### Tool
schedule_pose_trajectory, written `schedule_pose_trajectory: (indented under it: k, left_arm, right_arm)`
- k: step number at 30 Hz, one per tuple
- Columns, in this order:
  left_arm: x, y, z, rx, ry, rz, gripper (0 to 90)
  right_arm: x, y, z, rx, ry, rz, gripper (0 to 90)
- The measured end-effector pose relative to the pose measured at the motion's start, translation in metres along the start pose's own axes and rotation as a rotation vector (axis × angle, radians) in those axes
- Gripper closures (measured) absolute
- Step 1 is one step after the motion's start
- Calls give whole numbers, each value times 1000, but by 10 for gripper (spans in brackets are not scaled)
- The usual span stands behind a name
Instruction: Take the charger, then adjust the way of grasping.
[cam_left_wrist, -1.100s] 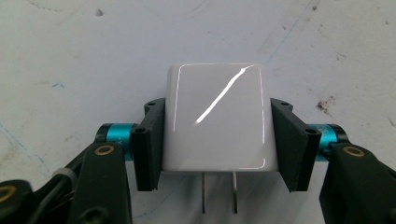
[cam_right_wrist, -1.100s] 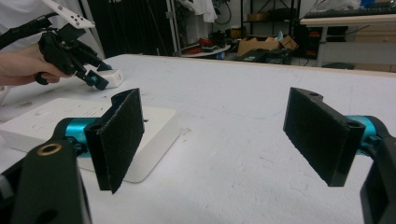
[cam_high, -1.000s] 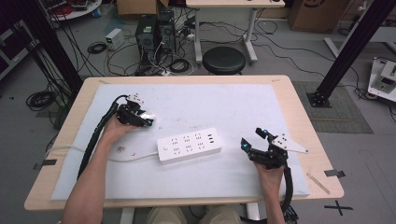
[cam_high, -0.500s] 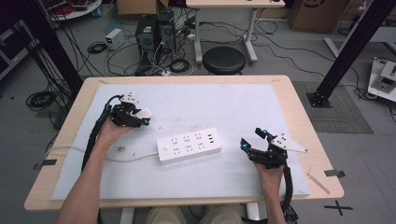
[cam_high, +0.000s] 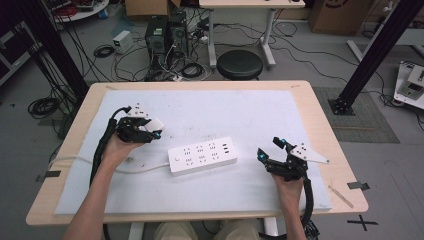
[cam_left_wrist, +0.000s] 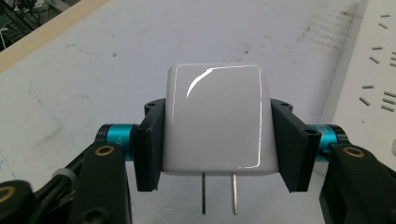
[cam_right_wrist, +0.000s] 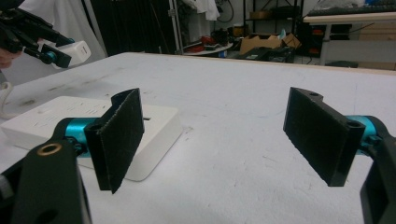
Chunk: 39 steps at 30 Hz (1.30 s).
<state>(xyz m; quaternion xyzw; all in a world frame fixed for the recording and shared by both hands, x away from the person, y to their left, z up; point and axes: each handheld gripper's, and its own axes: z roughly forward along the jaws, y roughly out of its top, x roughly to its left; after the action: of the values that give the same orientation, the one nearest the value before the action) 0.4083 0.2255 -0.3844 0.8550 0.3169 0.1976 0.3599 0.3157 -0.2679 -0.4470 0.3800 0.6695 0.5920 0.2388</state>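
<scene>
Fingers of left gripper (cam_left_wrist: 217, 140) clamp white charger (cam_left_wrist: 214, 119); right gripper (cam_right_wrist: 224, 135) gapes empty.

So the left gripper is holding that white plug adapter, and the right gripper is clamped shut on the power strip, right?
Not quite. The left gripper does hold the white plug adapter, but the right gripper is open and empty beside the power strip, as the right gripper view shows.

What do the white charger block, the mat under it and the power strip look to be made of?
Charger block, held in the left tool: glossy white plastic, judging by its curved glare streak; two bare metal prongs. Mat: matte white, probably foam or felt, with scuffs and stains and no shine. Power strip: white plastic with a duller, satin look and moulded socket slots.
</scene>
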Motion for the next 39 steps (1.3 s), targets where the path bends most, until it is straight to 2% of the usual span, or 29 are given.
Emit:
schedule_pose_trajectory:
  k: [4,6,10,11,14,21,22,25,26,29,34,35,39]
  left_arm:
    - [-4,2,-1,-1,-5,9,425]
    - [-15,6,-5,-29,-10,24,424]
    - [-22,7,-9,-60,-20,39,425]
    - [-23,6,-9,-64,-18,40,425]
    - [-26,5,-10,-67,-18,50,424]
    - [-43,2,-18,-104,-4,89,424]
    - [-48,2,-21,-122,5,92,425]
    - [-48,2,-21,-122,5,92,425]
    - [-59,3,-25,-151,27,112,425]
    - [-70,3,-26,-178,40,131,424]
    - [-84,2,-23,-188,61,156,424]
    - [-97,2,-21,-192,78,186,424]
    - [-115,4,-18,-206,106,225,424]
  right_arm:
    - [0,0,0,-1,4,-4,207]
    - [0,0,1,0,2,-5,207]
    - [0,0,1,6,5,-1,207]
    - [0,0,1,0,7,-12,207]
    - [1,0,1,4,8,-7,207]
    - [1,0,2,16,13,1,207]
    - [1,0,2,18,17,3,207]
    - [1,1,2,18,22,4,207]
    - [1,1,2,18,22,4,207]
    - [2,1,4,30,28,-11,207]
    - [3,1,4,35,30,-8,211]
    - [5,2,4,42,37,-16,244]
    - [6,3,3,37,47,-35,265]
